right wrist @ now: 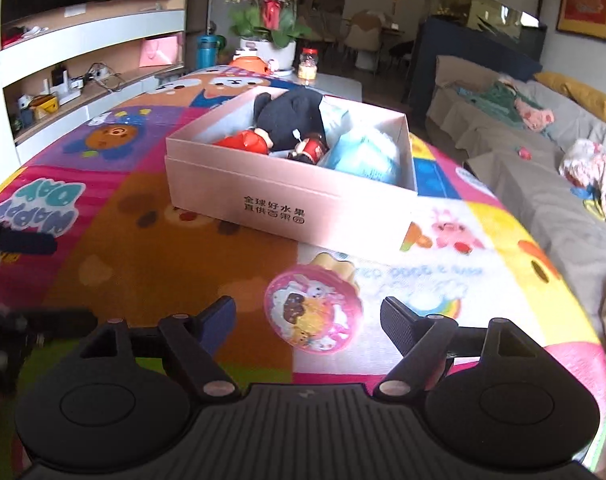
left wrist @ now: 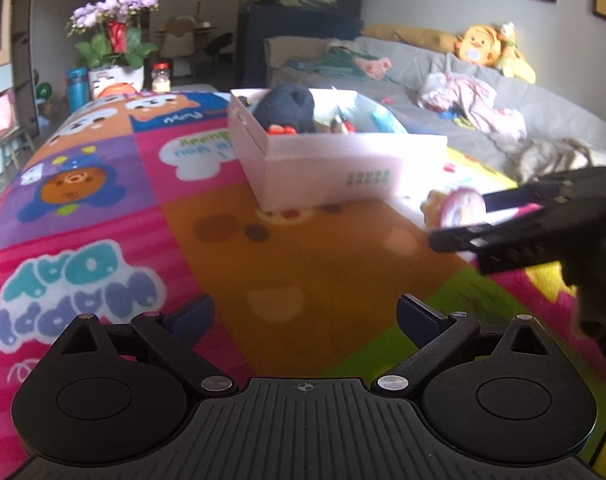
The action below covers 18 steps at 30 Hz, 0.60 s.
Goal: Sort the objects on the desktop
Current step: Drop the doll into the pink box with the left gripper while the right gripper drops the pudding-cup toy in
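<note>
A round pink plastic toy disc with cartoon animals printed on its face (right wrist: 311,311) lies flat on the bright patchwork cartoon cloth (right wrist: 175,256) covering the bench, in front of the near long wall of the pale pink cardboard box (right wrist: 287,204). Being round, the disc has no long axis; its printed face points up, and it rests partly over a yellowish scalloped shape (right wrist: 337,266) whose nature I cannot tell.

The right gripper (right wrist: 307,318) brackets the disc with its fingers (right wrist: 397,322) spread apart, each standing clear of the disc's rim. The left gripper (left wrist: 305,316) hangs over a bare brown patch of the cloth, fingers (left wrist: 417,314) wide with nothing between them.

The right wrist view looks down into the box: a black plush toy (right wrist: 291,118), something red (right wrist: 245,142) and a light blue soft item (right wrist: 363,156) lie inside. The left wrist view shows the box (left wrist: 335,168) from lower and the disc (left wrist: 461,208) only as a blur, sitting between the right gripper's (left wrist: 459,222) dark fingers coming in from the right edge.
</note>
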Tool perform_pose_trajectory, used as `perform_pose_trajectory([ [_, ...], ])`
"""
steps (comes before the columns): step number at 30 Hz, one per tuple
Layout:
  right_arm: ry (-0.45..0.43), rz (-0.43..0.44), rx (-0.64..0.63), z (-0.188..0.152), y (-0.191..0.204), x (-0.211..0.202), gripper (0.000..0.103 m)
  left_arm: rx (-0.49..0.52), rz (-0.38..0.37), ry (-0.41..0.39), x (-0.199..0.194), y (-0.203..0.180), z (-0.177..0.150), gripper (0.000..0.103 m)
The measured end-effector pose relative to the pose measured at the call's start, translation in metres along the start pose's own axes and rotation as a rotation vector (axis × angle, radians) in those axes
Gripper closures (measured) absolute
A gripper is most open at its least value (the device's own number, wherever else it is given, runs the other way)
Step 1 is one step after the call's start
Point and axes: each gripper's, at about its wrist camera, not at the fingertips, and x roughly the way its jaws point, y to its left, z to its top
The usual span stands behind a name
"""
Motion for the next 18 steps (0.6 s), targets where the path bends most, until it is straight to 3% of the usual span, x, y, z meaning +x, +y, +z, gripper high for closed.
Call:
perform_pose_trajectory([
  [1,0.005,-0.008,0.011,0.000,0.002,0.004,0.024,0.004,0.005,0.004,0.000,-0.001,-0.001,0.002],
  [3,0.009,-0.022,0.019,-0.001,0.003,0.006,0.049,0.003,0.013,-0.004,-0.002,-0.001,-0.001,0.002],
  [10,-0.002,0.041,0.016,0.015,-0.006,-0.027,0.049,-0.021,0.030,-0.035,-0.005,0.005,0.002,0.001],
  [14,-0.080,0.101,0.038,0.050,-0.010,-0.051,0.049,-0.016,0.011,-0.032,-0.002,0.004,0.000,0.001],
  [18,-0.167,0.108,0.030,0.095,-0.004,-0.040,0.049,-0.028,0.005,-0.048,-0.005,0.006,-0.002,0.001],
])
